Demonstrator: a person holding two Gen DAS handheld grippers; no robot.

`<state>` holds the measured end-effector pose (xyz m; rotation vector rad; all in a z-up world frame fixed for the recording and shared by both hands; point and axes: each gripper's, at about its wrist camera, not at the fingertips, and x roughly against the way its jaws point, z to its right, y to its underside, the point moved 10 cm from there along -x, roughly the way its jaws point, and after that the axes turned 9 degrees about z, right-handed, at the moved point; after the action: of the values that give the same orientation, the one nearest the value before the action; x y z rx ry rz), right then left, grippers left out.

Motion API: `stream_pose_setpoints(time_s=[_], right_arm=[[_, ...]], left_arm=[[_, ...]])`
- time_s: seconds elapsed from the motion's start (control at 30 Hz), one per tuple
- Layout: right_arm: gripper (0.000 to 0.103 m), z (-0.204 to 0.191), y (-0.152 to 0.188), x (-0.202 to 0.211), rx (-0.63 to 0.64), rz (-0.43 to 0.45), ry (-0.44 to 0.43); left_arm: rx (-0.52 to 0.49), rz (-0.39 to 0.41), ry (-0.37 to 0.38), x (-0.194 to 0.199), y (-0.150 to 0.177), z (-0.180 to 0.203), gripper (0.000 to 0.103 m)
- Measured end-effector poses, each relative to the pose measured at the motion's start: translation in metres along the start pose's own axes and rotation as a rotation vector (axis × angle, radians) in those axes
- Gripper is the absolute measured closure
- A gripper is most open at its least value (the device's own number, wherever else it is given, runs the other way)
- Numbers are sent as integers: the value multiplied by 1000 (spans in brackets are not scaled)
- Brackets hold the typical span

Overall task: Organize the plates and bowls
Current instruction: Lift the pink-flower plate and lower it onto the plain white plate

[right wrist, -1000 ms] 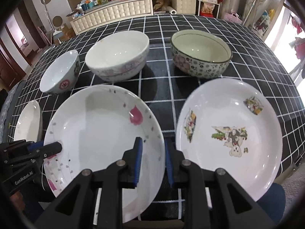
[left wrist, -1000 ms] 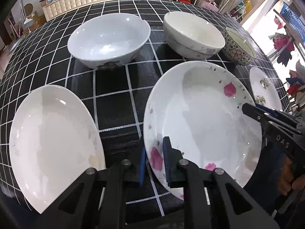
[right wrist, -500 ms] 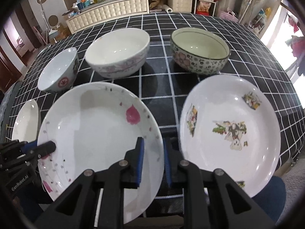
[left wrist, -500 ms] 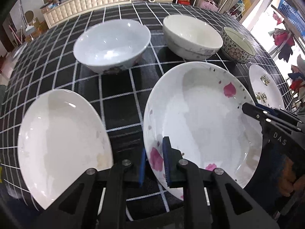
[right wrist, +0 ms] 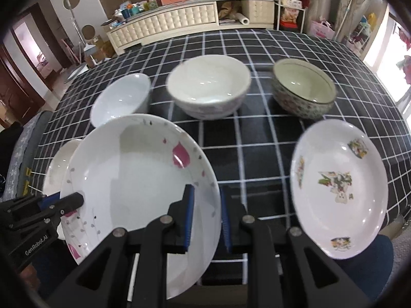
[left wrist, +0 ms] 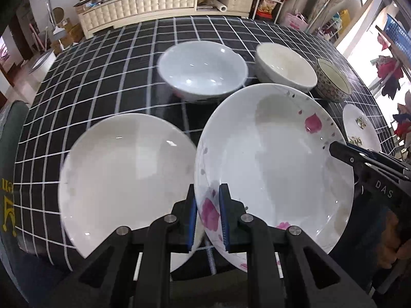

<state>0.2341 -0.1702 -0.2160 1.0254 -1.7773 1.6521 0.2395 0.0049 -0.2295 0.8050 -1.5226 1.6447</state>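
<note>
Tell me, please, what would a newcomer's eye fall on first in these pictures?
First, the pink-flowered plate, held up between both grippers: the left gripper clamps its near-left rim, the right gripper the opposite rim. Beside it on the checked cloth lie a plain plate on the left and a cartoon plate on the right, with three bowls in a row behind.

Both cams sit low at the near edge of the checked table (left wrist: pixel 108 82), close in, facing across to its far edge. Left wrist cam is toward the near-left, right wrist cam toward the near-right. Shared: pink-flower plate (left wrist: pixel 272 159) (right wrist: pixel 133 177), the bowl row behind it, plus each other's gripper tips.
</note>
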Motion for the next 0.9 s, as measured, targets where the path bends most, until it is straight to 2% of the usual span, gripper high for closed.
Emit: stream_pose_setpoints(time_s=[0.57, 0.9], right_arm=[[79, -103, 10, -23, 140, -48, -105], [79, -131, 1, -33, 211, -38, -112]], left_arm=[[159, 10, -101, 34, 27, -108, 89], [204, -7, -114, 34, 41, -137, 89]])
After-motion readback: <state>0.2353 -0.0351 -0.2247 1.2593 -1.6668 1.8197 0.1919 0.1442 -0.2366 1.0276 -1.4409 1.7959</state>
